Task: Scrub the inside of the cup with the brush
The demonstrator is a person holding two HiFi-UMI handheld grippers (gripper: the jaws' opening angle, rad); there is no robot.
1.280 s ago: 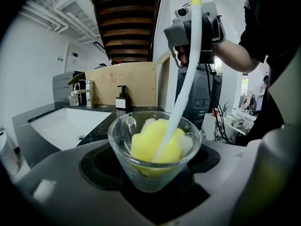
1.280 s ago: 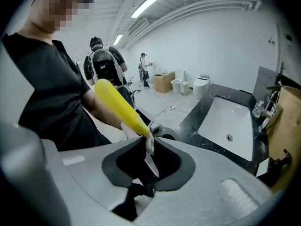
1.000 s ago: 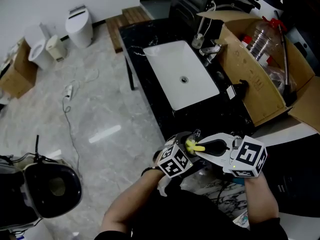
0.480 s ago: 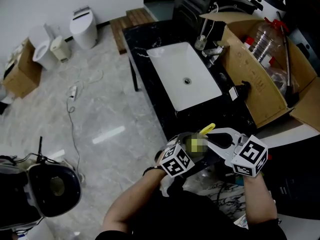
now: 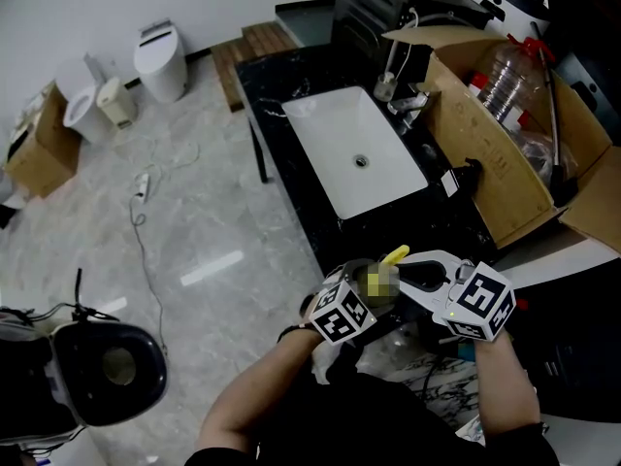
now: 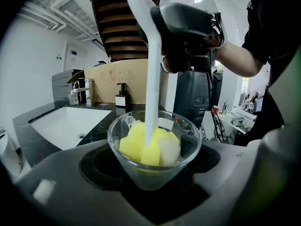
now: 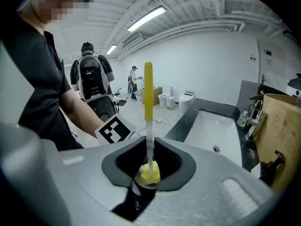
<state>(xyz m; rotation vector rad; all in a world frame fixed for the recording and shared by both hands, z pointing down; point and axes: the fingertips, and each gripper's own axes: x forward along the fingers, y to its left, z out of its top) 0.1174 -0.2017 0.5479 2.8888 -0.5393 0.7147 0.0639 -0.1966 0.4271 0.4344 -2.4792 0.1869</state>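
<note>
My left gripper [image 6: 150,173] is shut on a clear glass cup [image 6: 149,160], rim up. A brush stands in the cup, its yellow sponge head [image 6: 143,147] against the inside bottom and its white handle [image 6: 153,74] rising out. My right gripper [image 7: 149,150] grips that handle low down; its jaws are opening, with the handle [image 7: 150,142] still between the pads and its yellow end [image 7: 148,91] sticking up. In the head view both grippers meet low at centre, left gripper [image 5: 361,294] and right gripper [image 5: 415,278], with the yellow handle end [image 5: 393,255] above them.
A white sink [image 5: 354,149] is set in a black counter [image 5: 291,76] ahead. An open cardboard box [image 5: 505,173] with a plastic bottle stands at the right. Toilets [image 5: 160,51] and a cable lie on the marble floor at left, a scooter [image 5: 102,372] at lower left.
The brush's yellow handle end has swung up and away from where it lay across the cup a second ago. Both grippers stayed close together at the counter's near end.
</note>
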